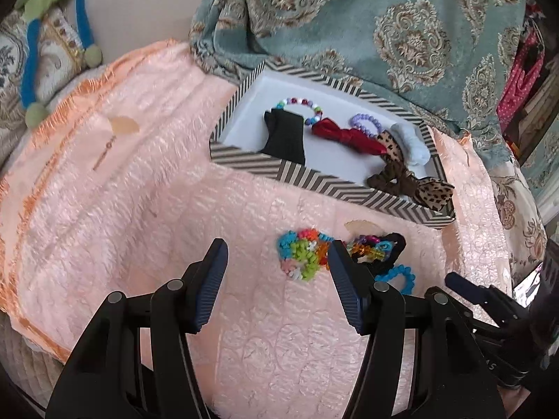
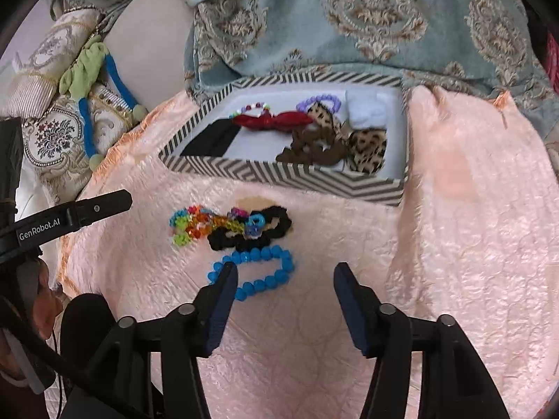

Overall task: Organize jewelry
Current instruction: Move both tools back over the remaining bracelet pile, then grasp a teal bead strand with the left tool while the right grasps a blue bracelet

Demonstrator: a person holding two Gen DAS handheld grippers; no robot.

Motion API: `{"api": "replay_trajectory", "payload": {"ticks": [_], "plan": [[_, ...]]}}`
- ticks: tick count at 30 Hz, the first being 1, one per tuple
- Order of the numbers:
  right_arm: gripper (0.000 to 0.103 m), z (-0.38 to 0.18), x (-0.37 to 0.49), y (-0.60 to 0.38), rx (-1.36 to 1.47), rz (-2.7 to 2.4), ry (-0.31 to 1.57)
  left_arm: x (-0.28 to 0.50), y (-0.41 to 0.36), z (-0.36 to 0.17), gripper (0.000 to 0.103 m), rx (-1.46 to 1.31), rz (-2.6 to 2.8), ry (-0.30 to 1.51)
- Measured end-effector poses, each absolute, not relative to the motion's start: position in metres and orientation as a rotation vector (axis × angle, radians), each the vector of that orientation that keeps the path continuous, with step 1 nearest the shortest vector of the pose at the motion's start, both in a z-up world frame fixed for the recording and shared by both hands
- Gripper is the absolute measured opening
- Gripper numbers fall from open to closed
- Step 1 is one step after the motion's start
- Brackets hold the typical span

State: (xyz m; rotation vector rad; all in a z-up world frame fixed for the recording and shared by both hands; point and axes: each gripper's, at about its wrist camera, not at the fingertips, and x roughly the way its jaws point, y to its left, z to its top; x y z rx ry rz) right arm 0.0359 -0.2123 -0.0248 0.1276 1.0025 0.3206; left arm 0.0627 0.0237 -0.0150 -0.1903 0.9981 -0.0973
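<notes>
The blue bead bracelet (image 2: pixel 260 272) lies loose on the pink quilt (image 2: pixel 471 244), at about eleven o'clock from the right gripper (image 2: pixel 286 305), its near loop just touching the left fingertip. It looks light and floppy, hard beads on an elastic string, probably slippery on each bead, so the best bite seems to be across a single strand of the loop, not on the whole ring. Just beyond it at twelve o'clock sits a black scrunchie (image 2: pixel 276 225), soft and easy to pinch, tangled against a multicoloured bead cluster (image 2: pixel 195 225) that may drag along if anything is lifted carelessly.

From the left wrist view that same bead cluster (image 1: pixel 304 253) sits at one o'clock from the left gripper (image 1: pixel 277 289), close beside the right fingertip, with the scrunchie (image 1: pixel 393 244) partly hidden behind that finger.

Both tongs gape wide and hold nothing. Both point forward and down toward the quilt, side by side, the right one hovering low over the bracelet.

Further out at twelve o'clock waits the striped box (image 2: pixel 279 174), already holding a red bow (image 2: pixel 276 120), a leopard-print scrunchie (image 2: pixel 367 146), a brown scrunchie (image 2: pixel 311 150) and beaded bracelets. Behind it lies the patterned teal blanket (image 2: pixel 349 28).
</notes>
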Motion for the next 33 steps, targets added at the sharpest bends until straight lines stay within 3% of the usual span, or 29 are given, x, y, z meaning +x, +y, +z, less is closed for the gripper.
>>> {"api": "replay_trajectory", "payload": {"ticks": [15,26,27,28,30,33], "plan": [[0.029,-0.056,0.047,-0.202,0.098,0.354,1.023,0.085,0.027,-0.059,0.059,-0.153,-0.071,1.119],[0.029,-0.058,0.050,-0.202,0.095,0.365,1.013,0.109,0.018,-0.075,0.059,-0.179,-0.099,1.113],[0.029,-0.058,0.050,-0.201,0.092,0.368,1.010,0.110,0.017,-0.075,0.049,-0.184,-0.111,1.105],[0.028,-0.058,0.050,-0.200,0.086,0.369,1.008,0.111,0.016,-0.075,0.028,-0.190,-0.130,1.103],[0.008,-0.058,0.050,-0.197,0.064,0.378,1.004,0.111,0.017,-0.075,0.011,-0.211,-0.155,1.110],[0.008,-0.057,0.049,-0.196,0.069,0.396,1.005,0.109,0.021,-0.072,0.011,-0.236,-0.168,1.114]]}}
